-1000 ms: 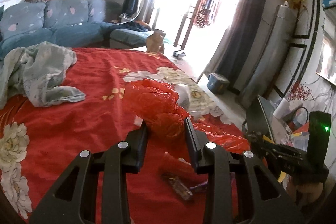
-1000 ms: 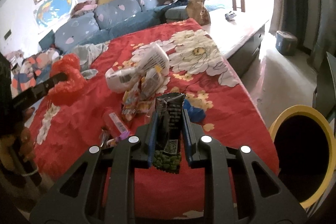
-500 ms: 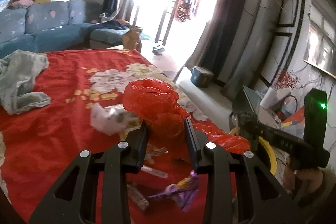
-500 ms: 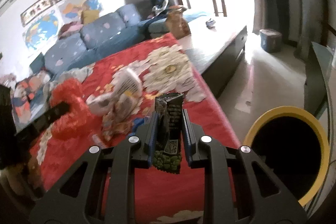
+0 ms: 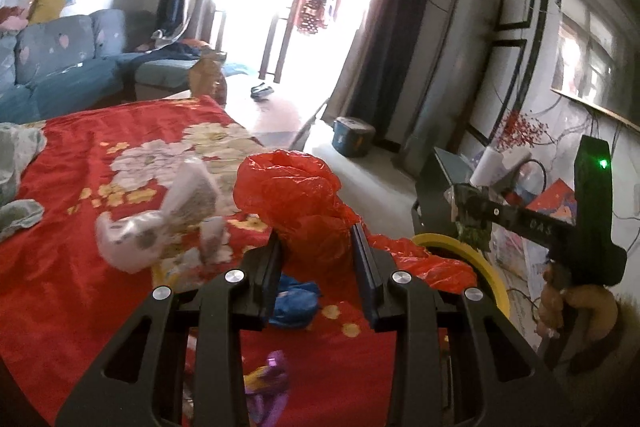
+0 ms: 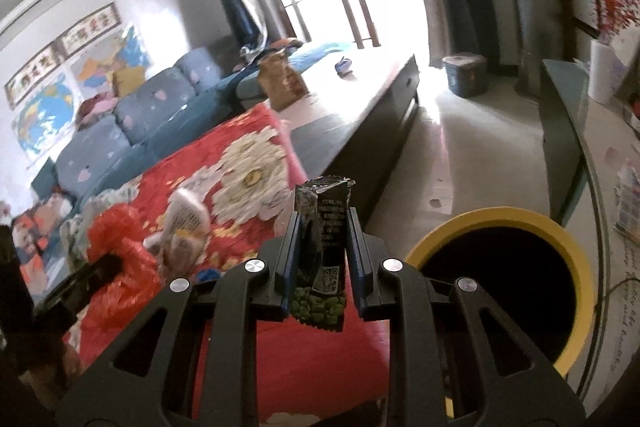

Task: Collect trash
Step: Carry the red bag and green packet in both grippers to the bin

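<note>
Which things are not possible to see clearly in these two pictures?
- Bin interior: right wrist view, too dark.
- White wrappers: left wrist view, blurred; print unreadable.
- Purple wrapper: left wrist view, partly behind the left hand-held gripper.
- Snack packet text: right wrist view, too small.

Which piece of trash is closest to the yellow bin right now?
The black-and-green snack wrapper, clamped in the right gripper right beside the yellow bin. The red plastic bag, in the left gripper, is farther back.

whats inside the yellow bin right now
Nothing can be made out. In the right wrist view the yellow bin opens onto a black, unlit interior, so any trash already in it is hidden. The left view shows only part of its rim.
</note>
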A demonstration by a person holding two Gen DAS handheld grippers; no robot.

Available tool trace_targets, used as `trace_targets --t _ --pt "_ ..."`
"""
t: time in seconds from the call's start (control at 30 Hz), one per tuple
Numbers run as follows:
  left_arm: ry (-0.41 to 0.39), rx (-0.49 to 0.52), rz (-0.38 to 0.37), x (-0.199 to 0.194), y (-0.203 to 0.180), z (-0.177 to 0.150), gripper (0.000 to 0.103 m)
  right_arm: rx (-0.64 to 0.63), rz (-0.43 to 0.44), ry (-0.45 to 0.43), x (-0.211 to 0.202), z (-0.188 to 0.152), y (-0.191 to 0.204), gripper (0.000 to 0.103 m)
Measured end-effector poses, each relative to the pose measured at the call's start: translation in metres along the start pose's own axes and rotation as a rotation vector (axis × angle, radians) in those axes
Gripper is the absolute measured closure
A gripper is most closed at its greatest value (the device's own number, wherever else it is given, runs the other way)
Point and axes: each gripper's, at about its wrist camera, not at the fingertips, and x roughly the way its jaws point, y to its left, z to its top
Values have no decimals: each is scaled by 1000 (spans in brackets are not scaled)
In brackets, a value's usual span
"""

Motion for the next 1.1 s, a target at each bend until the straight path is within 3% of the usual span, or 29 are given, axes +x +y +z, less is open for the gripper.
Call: trace_targets --t 0.67,1.1 --pt "70 117 -105 39 -70 -14 72 126 -112 -41 -12 7 -69 87" --pt "166 208 -172 84 -129 -39 71 234 -190 -21 -10 -1 -128 87"
